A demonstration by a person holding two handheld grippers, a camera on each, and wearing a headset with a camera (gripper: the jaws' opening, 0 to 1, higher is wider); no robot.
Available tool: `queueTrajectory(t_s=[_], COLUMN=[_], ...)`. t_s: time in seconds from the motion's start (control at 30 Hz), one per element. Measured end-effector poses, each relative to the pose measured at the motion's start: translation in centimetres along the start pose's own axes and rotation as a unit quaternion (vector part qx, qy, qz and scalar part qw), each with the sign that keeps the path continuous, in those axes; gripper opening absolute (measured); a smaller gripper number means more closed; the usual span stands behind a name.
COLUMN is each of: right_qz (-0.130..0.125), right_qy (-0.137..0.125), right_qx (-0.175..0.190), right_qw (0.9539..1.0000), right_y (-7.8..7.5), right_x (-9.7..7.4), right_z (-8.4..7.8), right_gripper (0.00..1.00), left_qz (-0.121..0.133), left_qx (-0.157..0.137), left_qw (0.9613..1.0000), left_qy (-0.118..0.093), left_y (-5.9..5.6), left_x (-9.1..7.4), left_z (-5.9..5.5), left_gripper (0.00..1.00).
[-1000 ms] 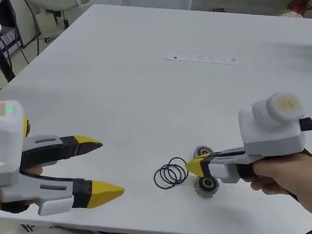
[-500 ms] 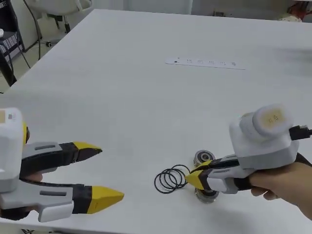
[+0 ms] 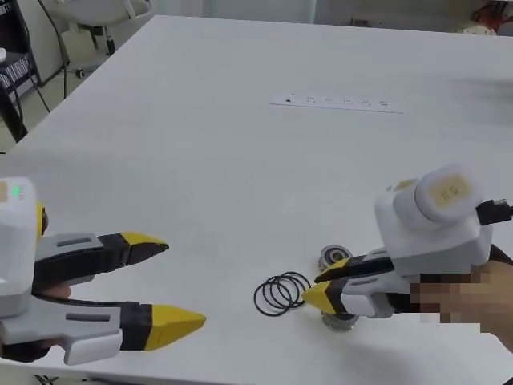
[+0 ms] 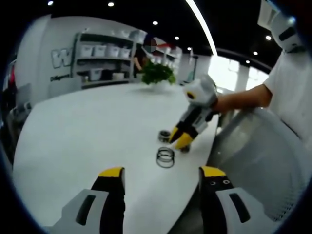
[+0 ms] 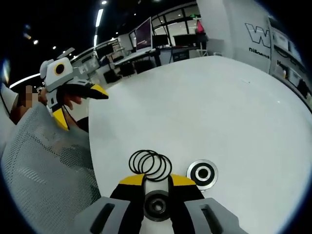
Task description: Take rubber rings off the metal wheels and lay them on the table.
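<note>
The right gripper [image 3: 314,290] squeezes the near metal wheel [image 5: 157,204], the left gripper [image 3: 183,282] is wide apart, and the rubber rings [image 3: 280,293] look light and bendy, best pinched at one edge.

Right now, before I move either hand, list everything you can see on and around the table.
rubber rings: about four, black, overlapping in one pile on the near table, just ahead of the right tongs' tips.
metal wheels: two, silver with dark centres; one bare beside the pile, one between the right tongs' jaws.
white strip: one, flat, far across the table.
table: one, white.
chair: one, white, beyond the far left corner.
left tongs: yellow-tipped, open, held clear of everything.
right tongs: yellow-tipped, astride a wheel; grip unclear.
</note>
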State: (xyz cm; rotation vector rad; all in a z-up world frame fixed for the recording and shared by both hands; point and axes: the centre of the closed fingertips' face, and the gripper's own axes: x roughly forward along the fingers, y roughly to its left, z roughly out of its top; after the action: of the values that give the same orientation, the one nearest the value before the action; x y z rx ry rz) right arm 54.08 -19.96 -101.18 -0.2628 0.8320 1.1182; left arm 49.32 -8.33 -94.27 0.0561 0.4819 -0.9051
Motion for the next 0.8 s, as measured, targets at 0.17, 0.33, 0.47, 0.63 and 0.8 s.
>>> queueTrajectory(t_s=[0.17, 0.33, 0.47, 0.63, 0.8], right_qz=[0.009, 0.029, 0.039, 0.044, 0.036], right_qy=[-0.016, -0.011, -0.019, -0.033, -0.053], right_qx=[0.006, -0.032, -0.061, -0.067, -0.059], right_qw=[0.9998, 0.9990, 0.9972, 0.9962, 0.9962], right_y=[0.1, 1.0, 1.9, 2.2, 1.8], right_x=[-0.8, -1.6, -2.5, -3.8, -5.4], right_z=[0.6, 0.4, 0.7, 1.0, 1.2], right_gripper=[0.18, 0.28, 0.41, 0.50, 0.64], left_qz=[-0.005, -0.007, -0.004, -0.003, -0.002], left_qx=[0.001, 0.013, 0.029, 0.043, 0.052], left_qw=[1.0000, 0.9999, 0.9995, 0.9989, 0.9984], left_qy=[0.001, 0.006, 0.012, 0.021, 0.021], left_y=[-0.4, -0.3, -0.3, -0.5, -0.9], left_x=[0.2, 0.1, -0.1, -0.3, -0.8], left_z=[0.0, 0.0, 0.2, 0.1, 0.4], left_gripper=[0.65, 0.67, 0.69, 0.72, 0.77])
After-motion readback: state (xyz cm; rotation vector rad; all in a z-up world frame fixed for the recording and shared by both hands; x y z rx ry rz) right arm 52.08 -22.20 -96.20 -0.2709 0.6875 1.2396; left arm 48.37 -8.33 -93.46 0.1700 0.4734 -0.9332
